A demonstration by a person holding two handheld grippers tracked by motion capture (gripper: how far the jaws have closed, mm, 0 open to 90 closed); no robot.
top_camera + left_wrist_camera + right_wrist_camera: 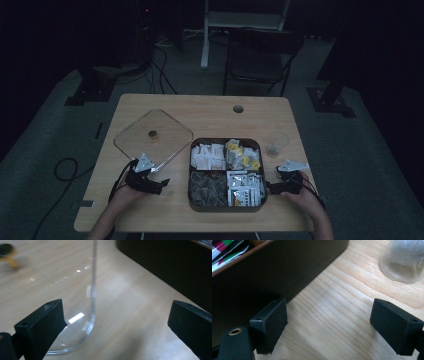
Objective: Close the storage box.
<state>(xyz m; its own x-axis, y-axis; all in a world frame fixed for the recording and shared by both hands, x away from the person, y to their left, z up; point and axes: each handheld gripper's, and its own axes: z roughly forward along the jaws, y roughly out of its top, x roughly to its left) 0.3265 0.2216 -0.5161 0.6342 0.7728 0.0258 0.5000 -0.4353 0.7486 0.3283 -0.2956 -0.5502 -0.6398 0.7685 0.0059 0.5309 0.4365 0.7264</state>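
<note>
A dark square tray (226,142) with four compartments of tea bags and sachets sits in the middle of the wooden table. A clear glass lid (170,131) with a small knob (152,134) lies to its left. My left gripper (161,185) rests open on the table just below the lid's near corner (86,326), jaws pointing toward the tray wall (172,267). My right gripper (269,187) is open beside the tray's right wall (274,272), nothing between its jaws. A clear plastic cup (276,143) with something pale inside stands beyond it (405,260).
The table (210,112) has a cable hole (238,108) near its far edge. A dark chair (260,60) and a white stand (207,30) are behind the table. Cables run over the floor at the left.
</note>
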